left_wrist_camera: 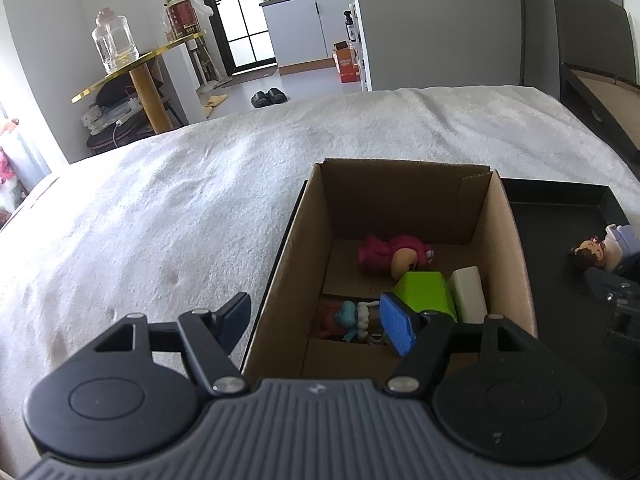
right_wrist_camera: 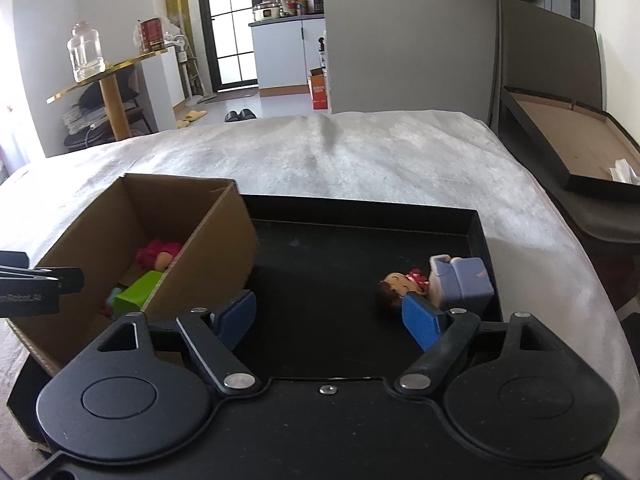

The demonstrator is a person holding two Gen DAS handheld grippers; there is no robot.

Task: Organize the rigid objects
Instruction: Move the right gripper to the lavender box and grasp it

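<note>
Left claw (left_wrist_camera: 316, 324) gapes over the cardboard box (left_wrist_camera: 508, 240); right claw (right_wrist_camera: 332, 316) gapes, empty, above the black tray (right_wrist_camera: 320, 280).

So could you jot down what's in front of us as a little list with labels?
surface: white blanket
tray: black tray on the blanket
box: cardboard box on the tray's left side
in box: pink doll, green block, white block
loose on tray: small doll
left gripper: open, empty
right gripper: open, empty
</note>
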